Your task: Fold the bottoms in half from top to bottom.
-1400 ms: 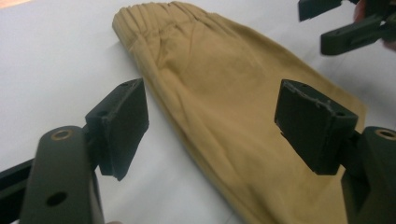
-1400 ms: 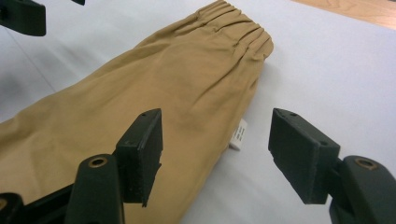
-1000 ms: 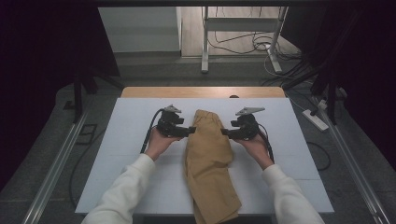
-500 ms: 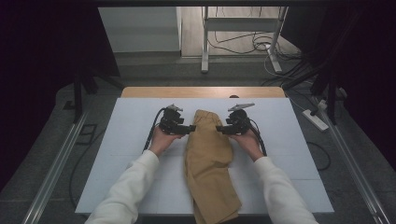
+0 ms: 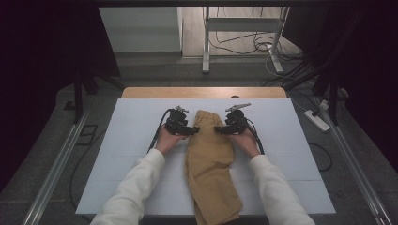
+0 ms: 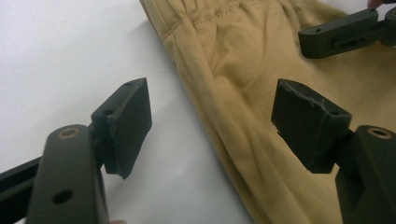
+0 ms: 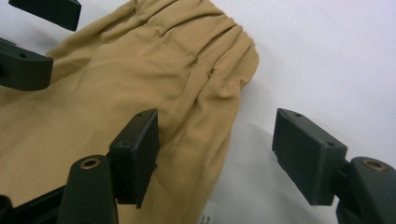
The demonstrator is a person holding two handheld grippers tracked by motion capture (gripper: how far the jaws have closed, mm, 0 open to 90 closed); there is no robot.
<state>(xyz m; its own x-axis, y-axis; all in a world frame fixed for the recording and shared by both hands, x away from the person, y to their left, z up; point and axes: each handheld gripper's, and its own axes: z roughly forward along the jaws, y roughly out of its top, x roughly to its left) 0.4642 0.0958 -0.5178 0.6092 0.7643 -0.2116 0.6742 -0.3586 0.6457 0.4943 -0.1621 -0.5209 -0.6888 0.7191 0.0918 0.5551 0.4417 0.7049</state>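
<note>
A pair of tan pants [image 5: 210, 164] lies folded in the middle of the white table [image 5: 117, 154], with its gathered top end away from the person and its bottom end hanging over the near edge. The left gripper [image 5: 191, 130] sits at the pants' left edge, jaws wide apart, with the edge between them and nothing held. The right gripper [image 5: 219, 130] sits at the right edge, also wide apart and holding nothing. Bare white table lies on both sides.

tan trousers [image 5: 210, 164] lie folded lengthwise on the white table [image 5: 117, 154]. gathered waistband far, legs overhanging the near edge.
</note>
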